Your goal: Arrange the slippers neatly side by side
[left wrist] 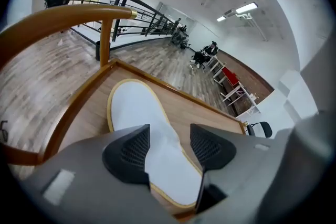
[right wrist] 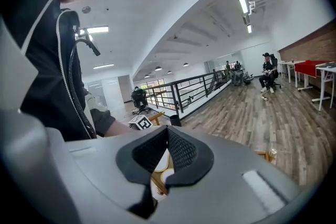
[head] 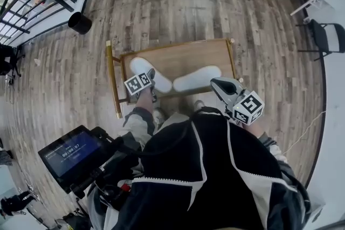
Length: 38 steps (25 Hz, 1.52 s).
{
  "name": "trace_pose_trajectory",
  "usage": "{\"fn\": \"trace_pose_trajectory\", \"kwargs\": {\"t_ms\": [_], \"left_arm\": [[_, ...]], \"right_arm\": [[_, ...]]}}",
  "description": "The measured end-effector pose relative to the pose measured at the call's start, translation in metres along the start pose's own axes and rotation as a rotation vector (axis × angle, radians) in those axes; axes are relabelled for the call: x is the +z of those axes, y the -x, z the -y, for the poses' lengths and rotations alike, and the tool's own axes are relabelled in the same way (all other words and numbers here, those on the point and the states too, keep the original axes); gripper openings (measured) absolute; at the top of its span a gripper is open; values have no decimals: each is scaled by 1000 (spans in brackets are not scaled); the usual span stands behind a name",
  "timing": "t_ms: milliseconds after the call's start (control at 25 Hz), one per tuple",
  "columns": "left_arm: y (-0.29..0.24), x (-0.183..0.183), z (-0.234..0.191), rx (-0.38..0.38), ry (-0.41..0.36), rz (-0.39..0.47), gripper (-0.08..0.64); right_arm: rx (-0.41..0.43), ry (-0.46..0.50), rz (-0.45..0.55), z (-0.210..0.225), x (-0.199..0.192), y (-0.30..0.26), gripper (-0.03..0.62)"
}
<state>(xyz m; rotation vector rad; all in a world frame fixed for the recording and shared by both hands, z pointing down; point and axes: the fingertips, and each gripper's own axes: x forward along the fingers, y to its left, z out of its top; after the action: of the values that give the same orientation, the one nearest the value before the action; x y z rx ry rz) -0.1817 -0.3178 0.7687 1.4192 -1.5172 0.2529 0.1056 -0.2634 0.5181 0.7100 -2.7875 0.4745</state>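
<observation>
left gripper point(left wrist: 169, 132), jaws spread, hangs over near end of left slipper point(head: 141, 67) on table point(head: 183, 54), likely lining up grab; right slipper point(head: 197, 79) splayed off at table's middle; right gripper point(right wrist: 167, 137) pressed together, empty, idle off table's near corner.

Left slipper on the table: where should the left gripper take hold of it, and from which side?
Probably across its narrow middle, coming down from above. The left slipper lies flat and lengthwise on the table with both long edges free, and the left gripper's open jaws straddle that width now.
</observation>
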Motion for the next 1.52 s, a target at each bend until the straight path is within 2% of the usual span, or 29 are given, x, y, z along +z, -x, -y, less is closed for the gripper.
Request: {"fn": "trace_pose_trajectory", "kwargs": {"t_ms": [240,400,480,520,560,600,880,960,1160,1240,1360,1520], "left_arm": [[-10,-1,-1,2,2,-27,257],[-11,-2,-9,37,-11,-45,235],[-10,-4,-14,57,-10,-56,196],[-10,-5,-17,72,-20,-62,152],[-9,-5,-19,86,-34,-68,56],[-8,-4,-20,95,-47,-69,37],[-4,5,-7,75,-116,-39,31],[-3,10,6,57,-173,-22,31],[17,29,48,5,-448,44,31],[38,37,64,-26,-524,99,30],[74,50,86,-70,-583,180,29],[122,58,110,-126,-622,284,29]], "right_arm": [[-44,-11,-8,-13,-5,15,6],[-57,-15,-9,-19,-7,20,5],[-66,-17,-10,-19,-6,22,6],[-67,-19,-11,-19,-6,22,6],[-67,-20,-10,-19,-6,22,6],[-65,-21,-10,-20,-6,22,6],[-41,-25,-10,-12,-5,16,6],[-29,-29,-7,-6,-3,11,5],[22,-27,-5,-4,1,-5,5],[50,-7,-7,-16,1,-11,6],[97,23,-12,-31,3,-20,6],[140,24,-5,-44,8,-28,6]]}}
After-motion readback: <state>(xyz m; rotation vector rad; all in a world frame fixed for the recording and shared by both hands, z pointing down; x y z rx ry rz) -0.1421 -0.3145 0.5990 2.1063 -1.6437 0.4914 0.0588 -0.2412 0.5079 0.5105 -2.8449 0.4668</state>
